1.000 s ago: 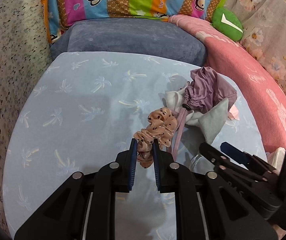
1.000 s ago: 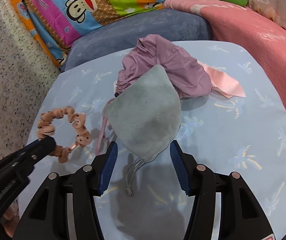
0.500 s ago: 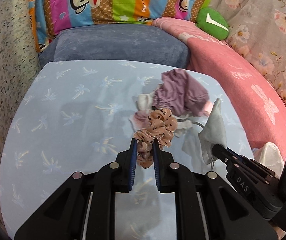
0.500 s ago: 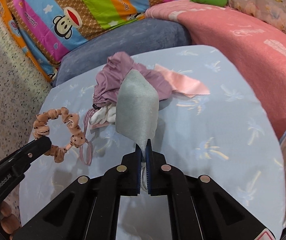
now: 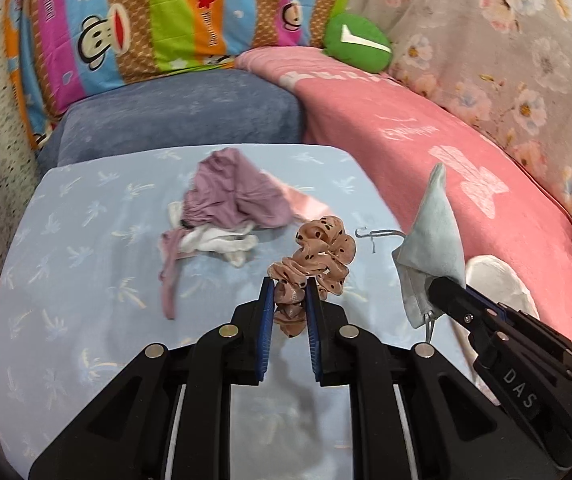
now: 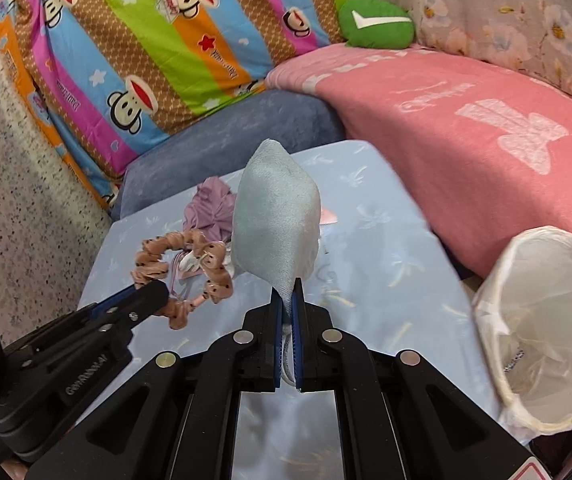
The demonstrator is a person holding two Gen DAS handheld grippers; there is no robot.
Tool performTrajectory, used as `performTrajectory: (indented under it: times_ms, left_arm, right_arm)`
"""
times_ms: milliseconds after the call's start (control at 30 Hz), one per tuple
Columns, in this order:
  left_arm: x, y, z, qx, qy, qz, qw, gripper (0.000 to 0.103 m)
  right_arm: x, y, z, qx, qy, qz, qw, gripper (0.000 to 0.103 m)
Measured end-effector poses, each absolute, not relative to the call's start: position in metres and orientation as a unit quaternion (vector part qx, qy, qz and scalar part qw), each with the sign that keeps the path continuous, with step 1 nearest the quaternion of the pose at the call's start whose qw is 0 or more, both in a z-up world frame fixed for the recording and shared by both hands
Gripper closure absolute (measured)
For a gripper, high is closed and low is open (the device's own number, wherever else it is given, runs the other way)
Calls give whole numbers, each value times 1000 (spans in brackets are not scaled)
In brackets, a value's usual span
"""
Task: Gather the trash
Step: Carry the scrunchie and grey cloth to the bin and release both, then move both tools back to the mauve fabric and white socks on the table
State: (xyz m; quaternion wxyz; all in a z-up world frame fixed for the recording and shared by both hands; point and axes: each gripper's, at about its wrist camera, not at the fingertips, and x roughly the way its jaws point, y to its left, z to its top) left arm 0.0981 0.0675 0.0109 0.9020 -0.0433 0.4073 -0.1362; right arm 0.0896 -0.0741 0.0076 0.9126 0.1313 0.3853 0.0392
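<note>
Left gripper (image 5: 290, 296) is clamped on the scrunchie (image 5: 318, 254), whose free loop stands above the blue pads, clear of the table (image 5: 85, 280). Right gripper (image 6: 287, 300) is clamped on the lower corner of the grey pouch (image 6: 275, 220); its pads meet on the fabric and the pouch stands upright above them, off the table, with its cord trailing loose. In the left wrist view the right gripper lies just to the right of the left one, near the table's right edge. On the table's far half remains a heap of purple cloth (image 5: 233, 196), with white cloth (image 5: 221, 242) under it and a pink sheet (image 5: 306, 206) against its right side. The near half of the table is bare, blue with a palm print. Bin (image 6: 542, 328), lined with a white bag and open at the top, stands just past the table's right edge, against the pink blanket (image 6: 466, 128). A blue cushion (image 5: 181, 116) borders the far edge; speckled floor (image 6: 25, 200) lies beyond the left edge.
</note>
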Motion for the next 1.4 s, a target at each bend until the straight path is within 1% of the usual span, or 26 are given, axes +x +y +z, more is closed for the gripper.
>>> performTrajectory:
  times_ms: [200, 500, 833, 1133, 1167, 1200, 1233, 1267, 1300, 1400]
  left_arm:
    - [85, 20, 21, -21, 397, -172, 902, 87]
    - [63, -52, 28, 24, 385, -228, 894, 87]
    - [50, -116, 27, 52, 391, -286, 874, 86]
    - [45, -156, 22, 68, 402, -313, 858, 85]
    - [45, -159, 21, 69, 403, -315, 857, 82]
    - [45, -163, 21, 70, 404, -317, 855, 76]
    - [45, -165, 20, 69, 404, -319, 854, 73]
    - [44, -167, 20, 70, 403, -318, 855, 65]
    - [43, -169, 20, 71, 401, -315, 857, 52]
    - [44, -170, 20, 71, 396, -304, 864, 41]
  right_arm:
    - [63, -121, 24, 143, 364, 10, 920, 99]
    - [25, -193, 30, 170, 344, -41, 923, 99]
    - [-6, -255, 22, 200, 334, -87, 917, 99]
    - [-21, -293, 13, 224, 332, -118, 909, 98]
    - [-22, -295, 12, 225, 331, -120, 908, 98]
    - [-22, -298, 12, 227, 331, -122, 908, 97]
    - [-23, -301, 11, 229, 331, -123, 907, 97]
    - [-23, -303, 10, 230, 331, -125, 907, 96]
    - [-23, -305, 10, 231, 331, -126, 906, 95]
    - [-25, -308, 9, 233, 328, -131, 906, 93]
